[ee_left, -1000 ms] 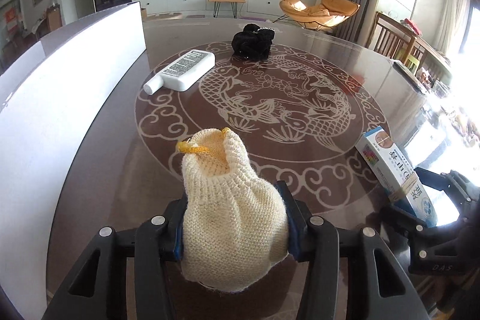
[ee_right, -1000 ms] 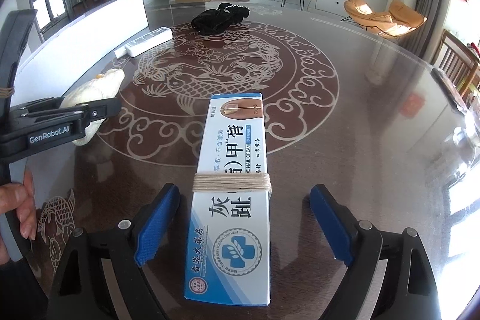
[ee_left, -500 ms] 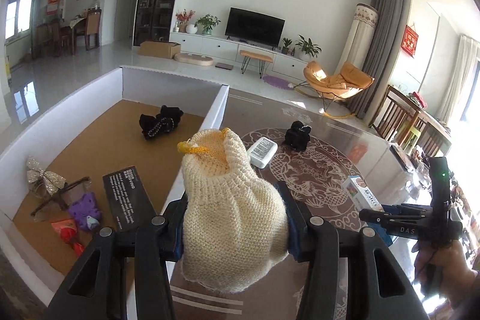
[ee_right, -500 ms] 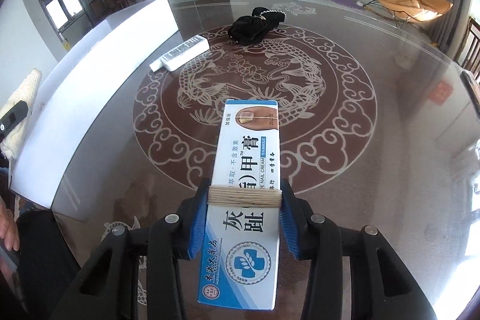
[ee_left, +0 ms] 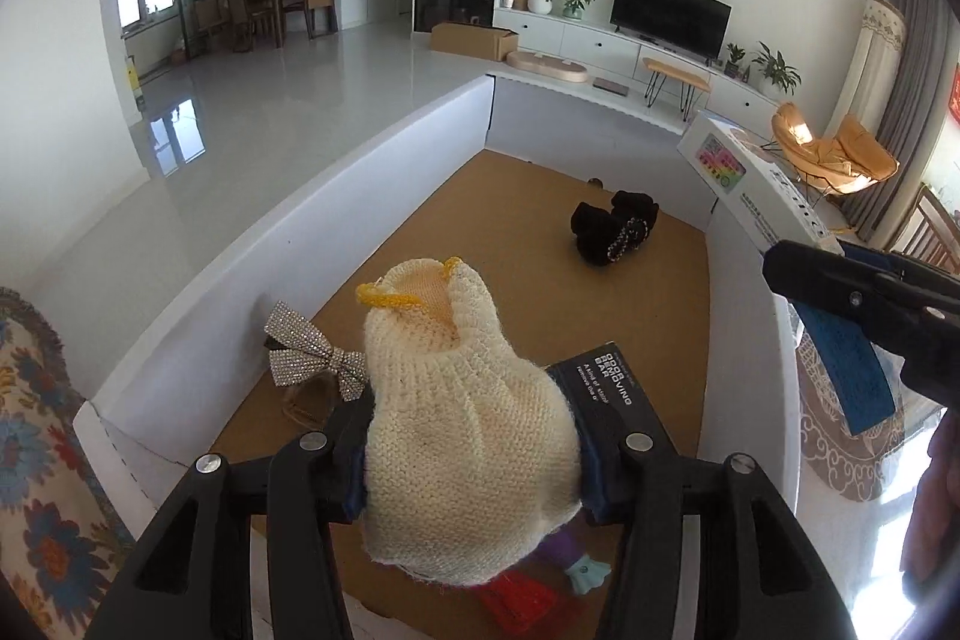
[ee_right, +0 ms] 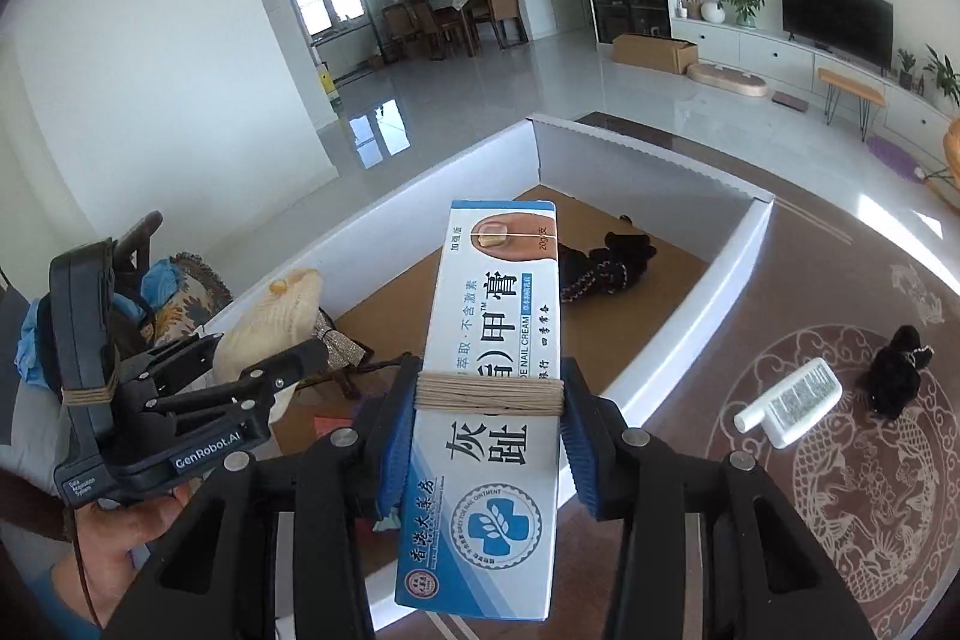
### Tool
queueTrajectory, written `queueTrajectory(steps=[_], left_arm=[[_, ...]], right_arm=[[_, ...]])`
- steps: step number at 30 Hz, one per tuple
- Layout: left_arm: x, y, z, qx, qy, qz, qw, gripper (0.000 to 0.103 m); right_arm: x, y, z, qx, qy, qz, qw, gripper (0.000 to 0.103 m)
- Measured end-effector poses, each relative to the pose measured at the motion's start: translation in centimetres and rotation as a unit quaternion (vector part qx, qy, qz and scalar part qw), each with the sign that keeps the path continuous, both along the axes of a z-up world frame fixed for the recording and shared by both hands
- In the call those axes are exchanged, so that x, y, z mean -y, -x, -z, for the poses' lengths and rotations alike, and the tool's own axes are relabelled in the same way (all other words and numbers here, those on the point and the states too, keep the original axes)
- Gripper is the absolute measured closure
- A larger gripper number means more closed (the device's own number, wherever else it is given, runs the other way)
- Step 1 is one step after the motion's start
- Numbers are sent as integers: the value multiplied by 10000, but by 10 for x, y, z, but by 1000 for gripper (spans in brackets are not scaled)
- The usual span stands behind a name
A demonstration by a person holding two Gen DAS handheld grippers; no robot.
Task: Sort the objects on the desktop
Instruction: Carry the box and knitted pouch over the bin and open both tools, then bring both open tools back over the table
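**Over the white box: both grippers carrying their loads**

Above the white box (ee_left: pixel 336 184) with the brown cardboard floor, you are holding the left gripper (ee_left: pixel 474 451) with a cream knitted pouch (ee_left: pixel 465 418) between its jaws. Those jaws have just been opening a little, yet the pouch is still sitting squeezed between the blue pads. Below it in the box are lying a sparkly bow (ee_left: pixel 315 361), a dark card (ee_left: pixel 612 388) and a black scrunchie (ee_left: pixel 612 226).

You are gripping the nail cream carton (ee_right: pixel 492 370) with the right gripper (ee_right: pixel 489 424), jaws narrowed tightly onto its two long sides at a band of wound string (ee_right: pixel 489 393). The carton is pointing out over the box's near wall. Out on the patterned table (ee_right: pixel 780 250), beside the box, a white bottle (ee_right: pixel 792 403) and a second black scrunchie (ee_right: pixel 897 370) are lying close together.
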State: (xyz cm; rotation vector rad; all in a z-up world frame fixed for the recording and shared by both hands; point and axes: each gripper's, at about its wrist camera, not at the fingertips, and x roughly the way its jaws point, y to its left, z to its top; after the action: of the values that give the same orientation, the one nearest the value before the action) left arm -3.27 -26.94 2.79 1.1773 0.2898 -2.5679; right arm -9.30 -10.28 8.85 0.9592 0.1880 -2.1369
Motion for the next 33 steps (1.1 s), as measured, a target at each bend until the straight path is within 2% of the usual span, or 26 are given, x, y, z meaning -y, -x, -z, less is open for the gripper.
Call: queueTrajectory(steps=[2,3,4,5,6,9,10,14,16,20,26,30,33], left_arm=[[4,5,12,258,-16,-166,9995,44],[6,3,10,169,-67,-207,9996,42],[8,-1,7,48,-60,-218,9997,36],[7,-3,4,-33,-3,-232,9997,23],[6,-7,0,-130,76,-232,9996,16],[-6,-16,-4,-303,291,-175,9990,16],[-11,-17,-4,-330,302,-151,9989,16],[-35,-24,-10,-536,279,34,9982,16],[-52,-27,-16,-665,366,121,9970,16],[-86,-34,-35,-931,562,340,9935,16],[-125,-40,-50,-1153,690,662,9887,14],[-148,-39,-55,-1189,677,837,9871,14],[-167,-38,-57,-1181,699,1001,9855,14]], right_arm=[[26,9,14,-76,-210,46,9997,54],[36,14,23,-52,-363,93,9993,49],[41,17,30,-45,-471,176,9987,36],[40,19,35,-69,-485,271,9984,29],[36,19,38,-80,-412,332,9986,28],[8,12,42,-33,-68,399,9992,24],[-4,8,43,-110,-11,444,9990,19],[-61,-10,48,-444,-71,671,9967,9],[-96,-14,56,-435,-207,836,9953,9],[-174,-13,83,-108,-517,1227,9910,9],[-280,-19,124,264,-890,1998,9754,9],[-325,-25,135,425,-824,2393,9665,9],[-341,-31,144,401,-830,2564,9622,9]])
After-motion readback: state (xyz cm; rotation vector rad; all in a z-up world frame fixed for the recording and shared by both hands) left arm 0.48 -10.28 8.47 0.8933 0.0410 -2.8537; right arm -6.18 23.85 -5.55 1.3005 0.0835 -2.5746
